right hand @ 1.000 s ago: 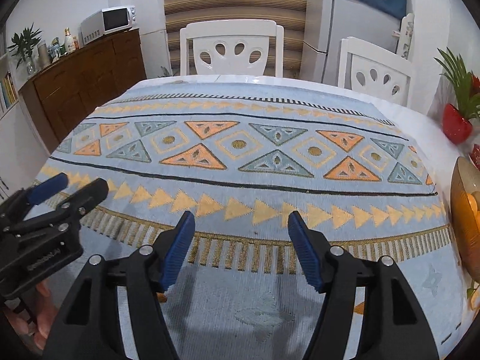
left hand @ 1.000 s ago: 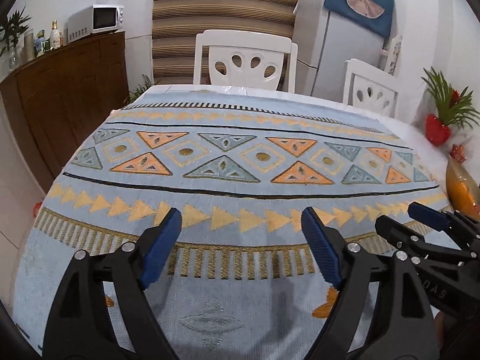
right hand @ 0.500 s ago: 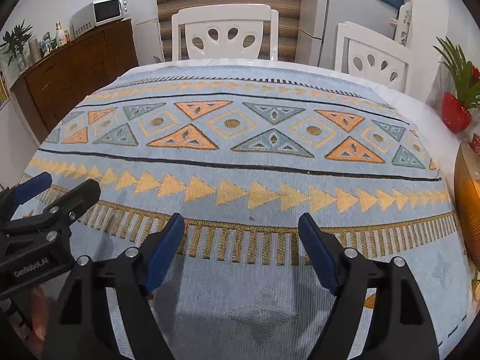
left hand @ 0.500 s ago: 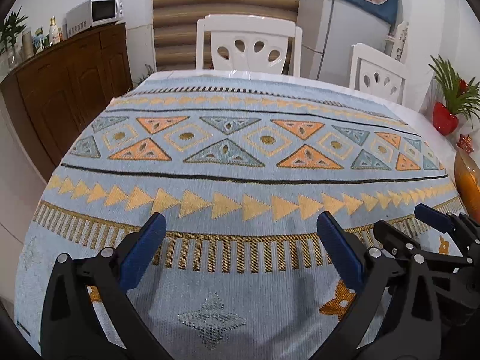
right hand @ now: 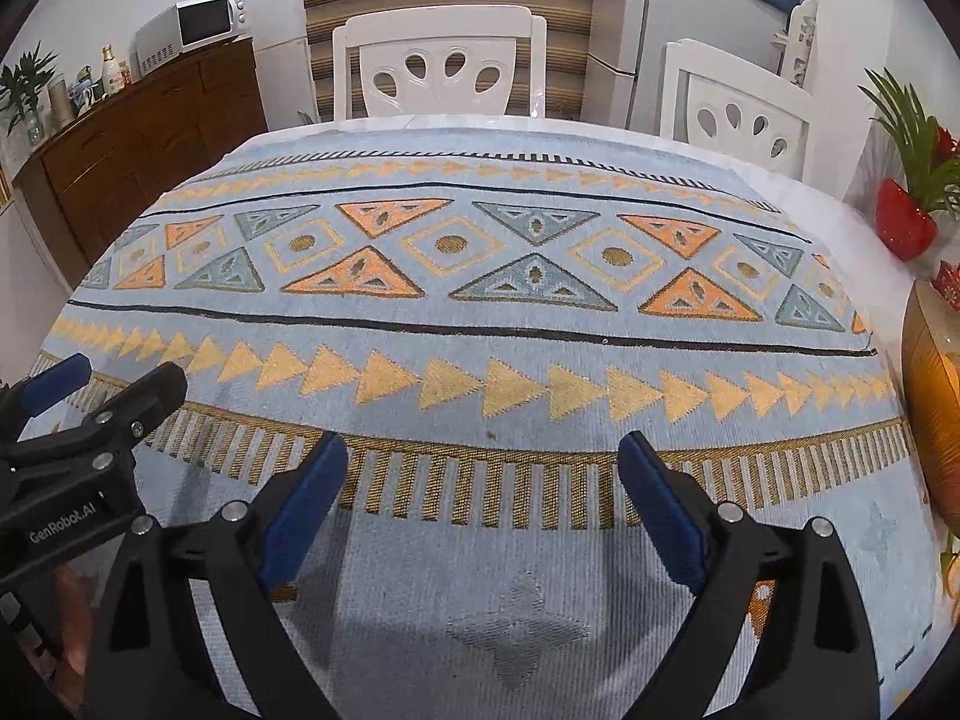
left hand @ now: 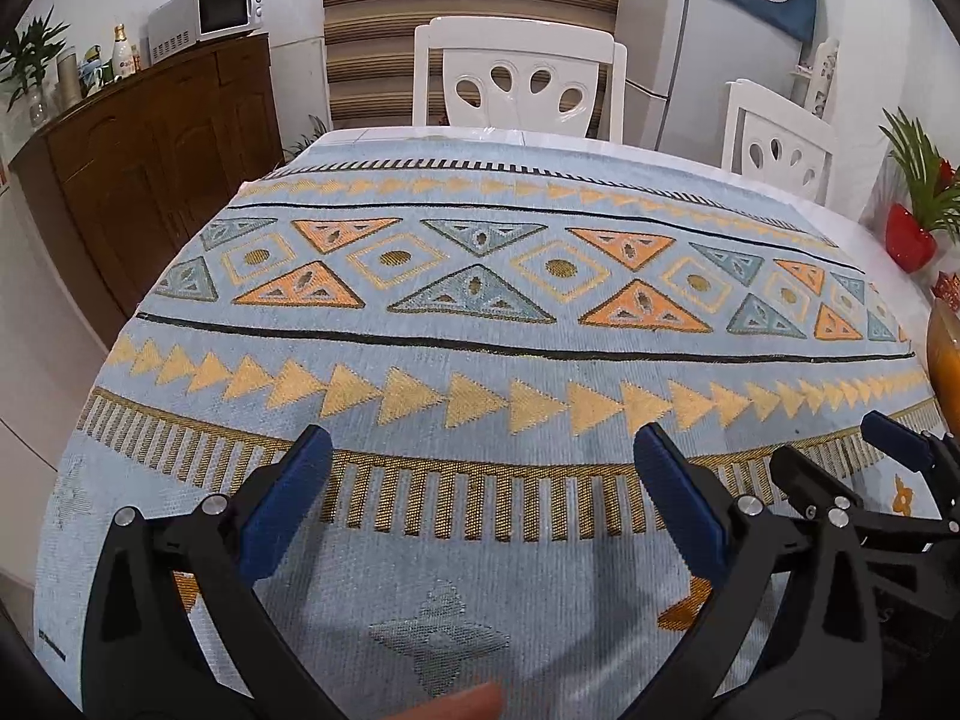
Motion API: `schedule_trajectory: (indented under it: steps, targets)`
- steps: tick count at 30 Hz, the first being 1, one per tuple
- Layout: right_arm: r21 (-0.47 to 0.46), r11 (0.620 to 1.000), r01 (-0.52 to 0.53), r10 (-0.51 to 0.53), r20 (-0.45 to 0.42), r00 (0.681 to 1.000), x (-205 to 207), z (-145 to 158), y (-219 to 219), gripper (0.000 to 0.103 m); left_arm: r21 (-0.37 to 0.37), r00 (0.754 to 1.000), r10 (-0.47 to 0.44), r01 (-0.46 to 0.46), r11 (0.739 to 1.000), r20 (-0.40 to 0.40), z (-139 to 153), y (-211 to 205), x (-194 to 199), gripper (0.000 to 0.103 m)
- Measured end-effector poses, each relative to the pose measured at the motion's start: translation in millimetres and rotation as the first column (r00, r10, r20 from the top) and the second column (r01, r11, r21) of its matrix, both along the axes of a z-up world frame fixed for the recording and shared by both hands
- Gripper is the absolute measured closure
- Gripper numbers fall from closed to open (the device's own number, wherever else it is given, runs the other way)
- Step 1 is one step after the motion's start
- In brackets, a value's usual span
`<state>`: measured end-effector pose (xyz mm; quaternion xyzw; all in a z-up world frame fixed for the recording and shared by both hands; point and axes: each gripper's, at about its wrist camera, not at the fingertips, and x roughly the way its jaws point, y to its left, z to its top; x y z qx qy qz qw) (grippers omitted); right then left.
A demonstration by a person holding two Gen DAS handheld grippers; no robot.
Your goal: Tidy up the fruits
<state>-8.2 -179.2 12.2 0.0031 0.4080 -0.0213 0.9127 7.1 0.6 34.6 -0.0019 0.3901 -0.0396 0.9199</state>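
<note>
My left gripper (left hand: 480, 504) and right gripper (right hand: 483, 504), jaws spread wide and empty, above the patterned tablecloth (right hand: 480, 324); amber fruit bowl (right hand: 933, 396) at its right edge, contents unclear.

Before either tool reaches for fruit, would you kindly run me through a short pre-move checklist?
1. Left tool open and holding nothing: ok.
2. Right tool open and holding nothing: ok.
3. Tools apart, not touching each other: ok.
4. Tablecloth ahead of both tools free of obstacles: ok.
5. Amber bowl at the right edge located: ok, though mostly cut off.
6. Fruit positions and count: cannot tell; only orange slivers show at the frame edge.
</note>
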Motion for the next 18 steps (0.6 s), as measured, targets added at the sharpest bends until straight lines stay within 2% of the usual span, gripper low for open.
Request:
schedule_trajectory:
  steps: [18]
  targets:
    - [0.024, 1.000, 0.002, -0.002, -0.022, 1.000, 2.6, -3.3, -3.9, 0.009, 0.010, 1.000, -0.004, 0.004, 1.000, -0.010, 0.3, -1.6, 1.7, 0.003]
